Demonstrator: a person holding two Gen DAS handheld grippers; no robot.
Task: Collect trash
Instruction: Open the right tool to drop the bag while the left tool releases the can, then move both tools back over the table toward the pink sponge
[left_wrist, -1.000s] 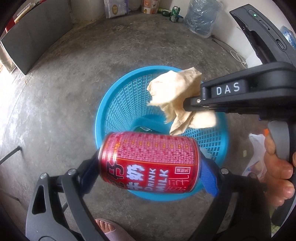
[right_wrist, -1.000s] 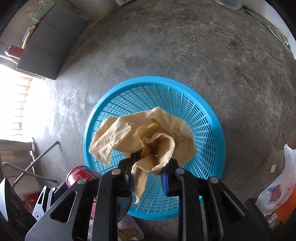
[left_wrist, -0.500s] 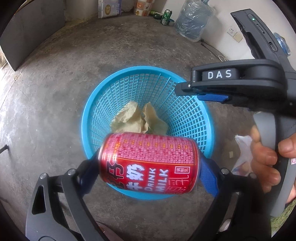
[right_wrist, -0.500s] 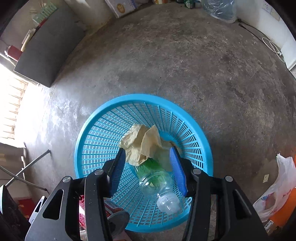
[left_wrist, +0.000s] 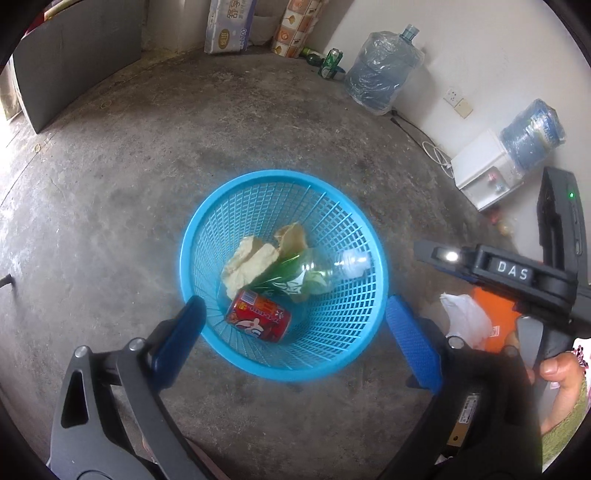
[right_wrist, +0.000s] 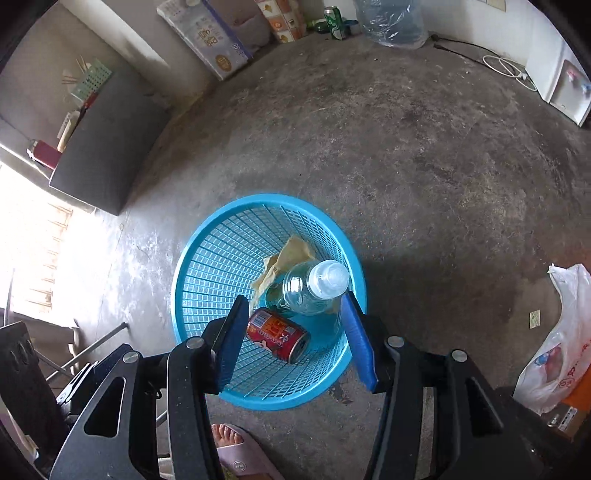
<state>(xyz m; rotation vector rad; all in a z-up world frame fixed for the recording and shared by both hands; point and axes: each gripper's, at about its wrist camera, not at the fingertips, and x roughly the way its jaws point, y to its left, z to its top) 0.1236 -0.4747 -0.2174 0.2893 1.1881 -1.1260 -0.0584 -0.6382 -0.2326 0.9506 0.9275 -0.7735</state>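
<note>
A blue mesh basket (left_wrist: 207, 229) stands on the concrete floor; it also shows in the right wrist view (right_wrist: 207, 258). In it lie a red milk-drink can (left_wrist: 258, 320) (right_wrist: 277, 335), a clear plastic bottle (left_wrist: 321, 271) (right_wrist: 314, 286) and crumpled tan paper (left_wrist: 251, 264) (right_wrist: 291, 251). My left gripper (left_wrist: 291, 328) is open and empty above the basket's near side. My right gripper (right_wrist: 295, 332) is open and empty above the basket; its body shows at the right of the left wrist view (left_wrist: 517, 277).
A white plastic bag (right_wrist: 557, 347) with an orange item (left_wrist: 498, 317) lies right of the basket. Water jugs (left_wrist: 384, 74), a green can (left_wrist: 332, 61), boxes (left_wrist: 229, 26) and a dispenser (left_wrist: 484, 170) line the far wall. A dark board (right_wrist: 107, 147) stands left. A sandalled foot (right_wrist: 236, 443) is near.
My left gripper opened and the red can dropped into the basket. My right gripper let the tan paper fall in earlier and has pulled back to the right. Both views rose.
</note>
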